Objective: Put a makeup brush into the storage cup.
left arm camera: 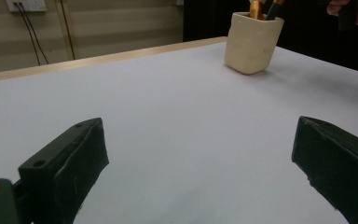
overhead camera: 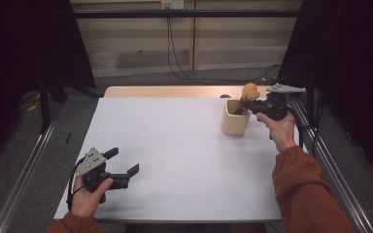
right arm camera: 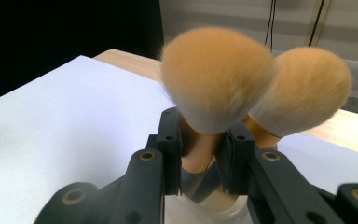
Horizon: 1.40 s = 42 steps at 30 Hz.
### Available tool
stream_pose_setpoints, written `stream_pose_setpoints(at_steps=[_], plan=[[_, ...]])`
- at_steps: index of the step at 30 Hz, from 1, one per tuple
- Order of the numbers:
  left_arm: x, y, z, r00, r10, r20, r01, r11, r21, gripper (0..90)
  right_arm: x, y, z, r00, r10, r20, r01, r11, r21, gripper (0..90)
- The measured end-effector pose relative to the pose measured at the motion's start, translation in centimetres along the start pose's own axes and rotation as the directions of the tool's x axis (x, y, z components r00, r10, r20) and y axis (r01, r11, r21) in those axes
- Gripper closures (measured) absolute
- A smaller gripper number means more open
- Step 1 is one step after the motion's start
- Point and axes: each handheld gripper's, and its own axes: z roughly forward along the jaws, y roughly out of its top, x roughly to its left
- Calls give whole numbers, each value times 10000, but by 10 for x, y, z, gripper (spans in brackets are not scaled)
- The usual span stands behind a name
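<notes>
High view: right gripper (overhead camera: 247, 104) hovering at two o'clock on the white table (overhead camera: 175, 160), jaws reaching over the rim of the cream cup (overhead camera: 235, 120) and pinching a tan-bristled brush (overhead camera: 249, 90) standing in it. Left gripper (overhead camera: 121, 165) resting at seven o'clock, well apart from the cup, jaws spread wide, holding nothing.

Left gripper view: jaws sitting far apart over bare table; cup (left arm camera: 252, 43) standing at one o'clock, brush handles poking up from it.

Right gripper view: jaws clamping the handle of the near brush (right arm camera: 214, 77), fluffy head rising at twelve o'clock; second brush (right arm camera: 303, 88) leaning just beside it at two o'clock, heads touching.
</notes>
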Motion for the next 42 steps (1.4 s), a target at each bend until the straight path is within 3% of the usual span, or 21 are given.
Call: stream_pose_setpoints(at_steps=[15,24,30,42], plan=[[0,0,1,10000,-8,74,8,10000,12,30,0,-9,11,9999,53,-143,-47,9990,440,730],[1,0,1,10000,57,44,-57,10000,24,30,-1,-18,11,9999,149,17,-150,9988,463,720],[0,-1,1,10000,56,26,-57,10000,47,29,-4,-20,6,9995,231,202,-238,9991,360,631],[1,0,5,10000,-18,38,17,10000,74,29,-10,-31,2,9968,541,584,-532,9984,-168,265]])
